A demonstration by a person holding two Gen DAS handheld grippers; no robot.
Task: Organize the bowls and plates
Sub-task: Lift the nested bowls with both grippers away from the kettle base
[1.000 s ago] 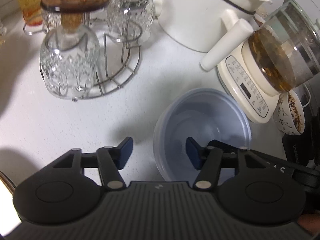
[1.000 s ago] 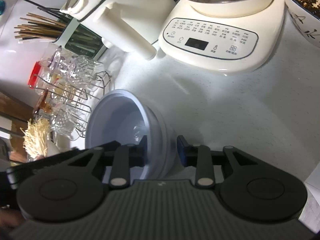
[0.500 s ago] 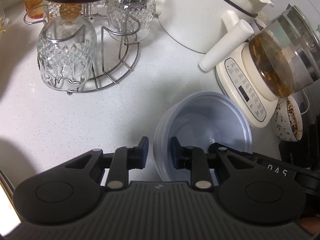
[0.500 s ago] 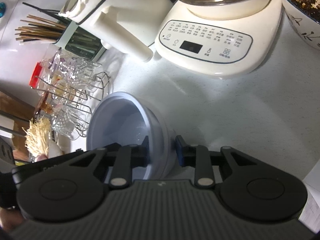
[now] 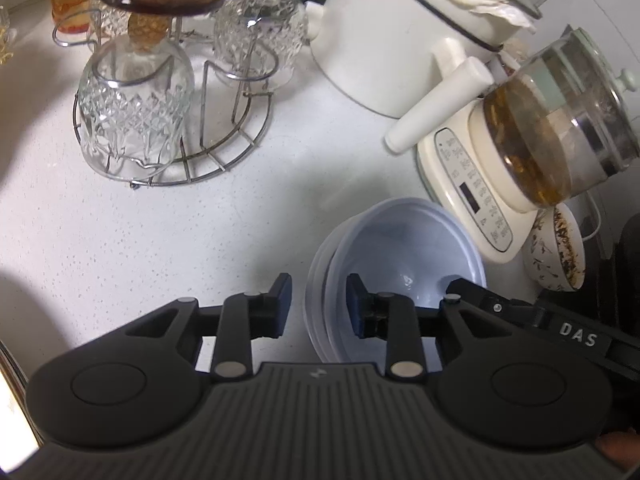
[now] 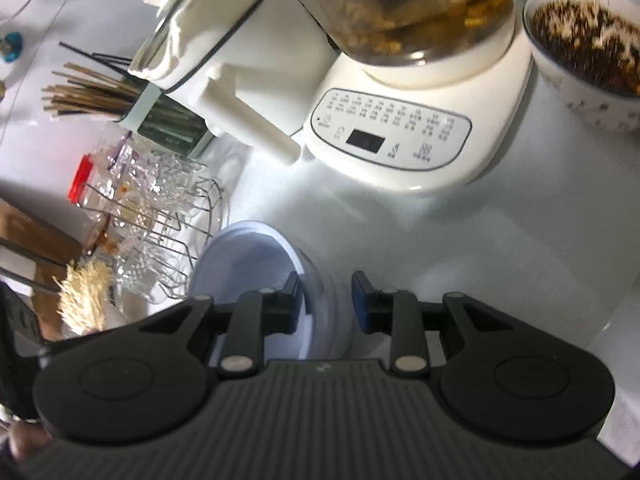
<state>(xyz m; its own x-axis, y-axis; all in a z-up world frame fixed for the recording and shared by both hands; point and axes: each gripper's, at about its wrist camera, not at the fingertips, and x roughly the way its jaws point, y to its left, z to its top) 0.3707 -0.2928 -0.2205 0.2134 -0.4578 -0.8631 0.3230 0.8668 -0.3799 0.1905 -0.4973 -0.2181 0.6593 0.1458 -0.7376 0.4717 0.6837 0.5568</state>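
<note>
1. Pale blue bowls [image 5: 400, 252], nested in one stack on the white counter [image 5: 160, 248]; three or so rims show at the near side, exact count unclear. The stack sits just in front of the cream kettle base [image 5: 472, 184].
2. Left gripper [image 5: 318, 304]: jaws straddle the stack's near wall, one pad outside, one inside. They have just been opening a little; a gap shows at the outer pad, so no firm pinch.
3. Right gripper [image 6: 326, 300]: jaws set narrow across the opposite wall of the stack, inner pad against the bowl's inside; the outer pad's contact I cannot tell for certain.
4. One glass kettle [image 5: 560, 128] of brown tea sits on that base.
5. One patterned bowl [image 6: 584, 60] of dark leaves, right of the base.
6. One white pot [image 5: 392, 40], behind the base.
7. One wire rack [image 5: 168, 128], well left of the base, with two upturned cut glasses plainly visible.
</note>
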